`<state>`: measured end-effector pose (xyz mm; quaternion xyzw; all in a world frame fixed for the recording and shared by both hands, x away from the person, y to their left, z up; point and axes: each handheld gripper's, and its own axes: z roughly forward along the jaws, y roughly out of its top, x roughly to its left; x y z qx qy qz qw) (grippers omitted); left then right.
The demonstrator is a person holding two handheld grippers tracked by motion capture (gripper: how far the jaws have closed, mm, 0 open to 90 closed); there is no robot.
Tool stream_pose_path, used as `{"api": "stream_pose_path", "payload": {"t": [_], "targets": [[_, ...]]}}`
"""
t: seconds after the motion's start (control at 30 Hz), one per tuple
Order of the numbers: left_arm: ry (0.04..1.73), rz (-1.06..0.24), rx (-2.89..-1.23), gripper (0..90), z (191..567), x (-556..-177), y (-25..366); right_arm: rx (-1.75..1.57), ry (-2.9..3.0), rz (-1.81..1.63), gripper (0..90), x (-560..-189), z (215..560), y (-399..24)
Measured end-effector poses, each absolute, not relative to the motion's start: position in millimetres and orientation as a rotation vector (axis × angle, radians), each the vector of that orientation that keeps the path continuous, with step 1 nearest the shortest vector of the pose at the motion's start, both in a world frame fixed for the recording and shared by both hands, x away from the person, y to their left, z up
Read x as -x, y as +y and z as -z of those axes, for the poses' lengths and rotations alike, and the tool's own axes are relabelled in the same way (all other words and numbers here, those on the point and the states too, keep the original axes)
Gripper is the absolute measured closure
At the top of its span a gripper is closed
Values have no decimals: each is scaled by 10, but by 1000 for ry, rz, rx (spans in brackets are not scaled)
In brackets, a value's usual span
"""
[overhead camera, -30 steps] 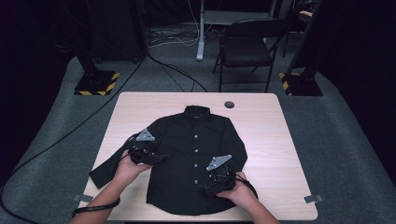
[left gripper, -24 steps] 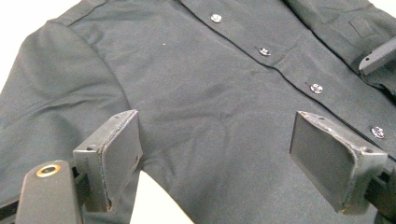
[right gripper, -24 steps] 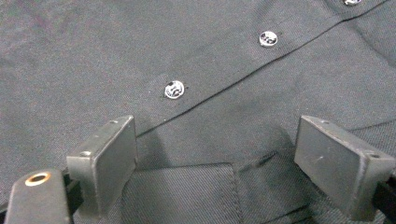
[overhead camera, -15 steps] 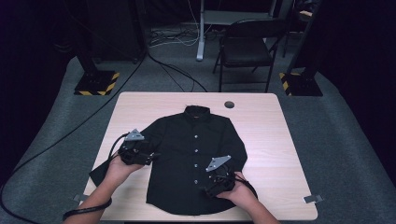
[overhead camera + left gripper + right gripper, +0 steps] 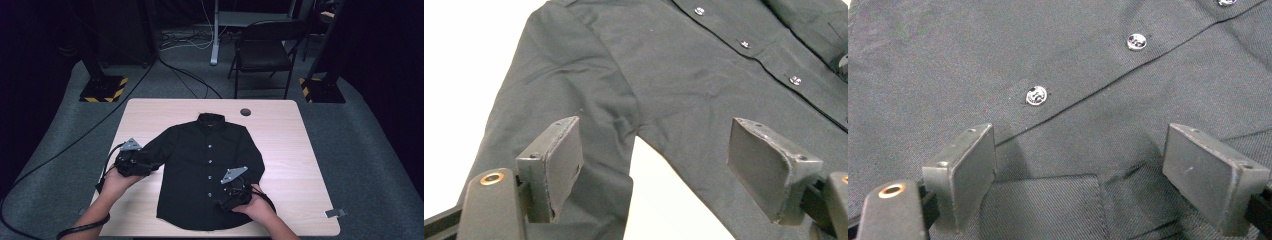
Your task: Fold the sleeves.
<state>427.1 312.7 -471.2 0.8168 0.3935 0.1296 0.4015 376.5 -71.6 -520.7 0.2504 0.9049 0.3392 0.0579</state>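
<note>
A black button-up shirt [image 5: 200, 165] lies flat on the wooden table [image 5: 290, 150], front up, collar at the far side. My left gripper [image 5: 146, 162] hovers over the shirt's left sleeve near the armpit. In the left gripper view its jaws stand wide, the sleeve [image 5: 574, 100] lies under them, and the pads press on nothing. These jaws have just been closing a little. My right gripper [image 5: 224, 196] is open low over the shirt's lower front. In the right gripper view it [image 5: 1080, 175] straddles the button placket [image 5: 1036, 95] and a folded strip of cloth [image 5: 1048, 205].
A small round hole [image 5: 245, 112] sits near the table's far edge. Bare wood borders the shirt left and right. A folding chair [image 5: 265, 50], cables and two stand bases with yellow-black stripes [image 5: 102, 89] are on the floor beyond. Tape [image 5: 332, 213] marks the near right corner.
My left gripper has slid left, from the shirt's chest out over the left sleeve. The right gripper and the shirt have kept still.
</note>
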Motion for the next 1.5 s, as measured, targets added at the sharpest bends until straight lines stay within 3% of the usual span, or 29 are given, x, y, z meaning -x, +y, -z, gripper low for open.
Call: {"api": "stream_pose_path", "payload": {"t": [1.5], "targets": [[1135,-338,-1984,344,4696,-4248,3699,-770,2739,-1042,141,-3769,5209,-726]]}}
